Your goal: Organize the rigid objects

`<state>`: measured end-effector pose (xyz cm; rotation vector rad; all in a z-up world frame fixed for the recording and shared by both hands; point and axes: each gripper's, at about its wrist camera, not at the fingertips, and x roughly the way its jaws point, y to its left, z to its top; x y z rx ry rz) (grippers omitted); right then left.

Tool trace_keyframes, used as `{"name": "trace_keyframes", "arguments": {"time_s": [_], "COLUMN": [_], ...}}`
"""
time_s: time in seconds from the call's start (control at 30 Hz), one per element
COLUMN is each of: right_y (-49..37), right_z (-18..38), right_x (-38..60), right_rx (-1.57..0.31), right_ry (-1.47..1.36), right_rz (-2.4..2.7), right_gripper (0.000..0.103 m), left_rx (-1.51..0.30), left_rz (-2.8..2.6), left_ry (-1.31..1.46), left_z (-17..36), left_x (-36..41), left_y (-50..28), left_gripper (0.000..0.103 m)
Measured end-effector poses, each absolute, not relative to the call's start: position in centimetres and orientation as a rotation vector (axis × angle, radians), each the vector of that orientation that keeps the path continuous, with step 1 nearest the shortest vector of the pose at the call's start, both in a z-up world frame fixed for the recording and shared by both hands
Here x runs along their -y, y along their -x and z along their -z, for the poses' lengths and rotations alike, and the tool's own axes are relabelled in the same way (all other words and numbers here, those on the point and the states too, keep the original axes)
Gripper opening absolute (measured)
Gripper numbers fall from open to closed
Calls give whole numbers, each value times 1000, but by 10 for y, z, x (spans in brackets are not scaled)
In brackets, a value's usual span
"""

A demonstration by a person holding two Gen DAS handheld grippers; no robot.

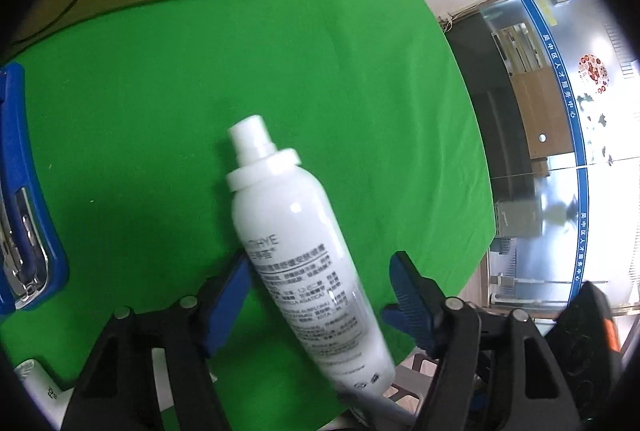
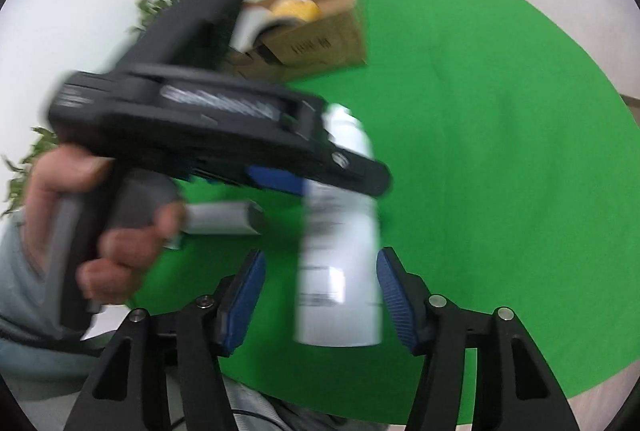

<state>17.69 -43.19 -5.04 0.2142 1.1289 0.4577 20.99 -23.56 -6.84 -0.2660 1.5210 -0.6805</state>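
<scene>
A white spray bottle (image 1: 296,255) is seen between the fingers of the left gripper (image 1: 320,287), and the same bottle (image 2: 340,231) also stands between the fingers of the right gripper (image 2: 320,295). A handover in the air is judged to be in hand, above the green cloth (image 1: 200,91).

In the left wrist view the left blue pad (image 1: 236,287) appears to touch the bottle's side, while a gap is seen between the bottle and the right pad (image 1: 408,291). The left fingers are therefore taken to be spread, not pinching. From the right wrist view the left gripper looks to lie across the bottle's upper half, but that part is blurred and contact cannot be confirmed. The right fingers are spread too: green cloth shows between each pad and the bottle wall.

The main risk is judged to be a drop. If neither pair of pads is pressed on, the smooth round body may slide down between the fingers and fall to the cloth. A second risk is a skewed catch: the bottle is tilted across the left fingers, its cap (image 1: 256,147) pointing away beyond the fingertips and its base close to the gripper body, so a closing pinch may roll it out sideways.

The bottle is a glossy white cylinder with a narrow white cap, a flared collar and small grey print on its lower half. It appears rigid and slippery.

Beyond the fingertips a cardboard box (image 2: 320,31) is seen, the likely destination. A blue stapler (image 1: 20,211) lies well left of the left fingers.
</scene>
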Motion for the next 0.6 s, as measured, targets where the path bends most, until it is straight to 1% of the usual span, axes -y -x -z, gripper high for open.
{"name": "trace_keyframes", "arguments": {"time_s": [0.03,0.07,0.17,0.43,0.6], "right_y": [-179,-180,-183,-194,-197], "right_z": [58,63,68,70,58], "right_x": [429,429,421,402,395], "right_rx": [-1163,-1177,-1201,-1225,-1180], "right_ry": [-199,-219,-204,-156,-152], "right_rz": [-437,-447,-439,-405,-411], "right_gripper": [51,47,43,43,43], "left_rx": [-1521,-1523,-1526,-1481,-1386], "left_rz": [677,671,675,686,682], "left_ry": [265,272,318,338,332], "left_z": [68,69,72,74,49], "left_x": [234,231,222,213,200], "left_y": [-211,-212,-216,-213,-211], "left_gripper": [60,52,50,49,49]}}
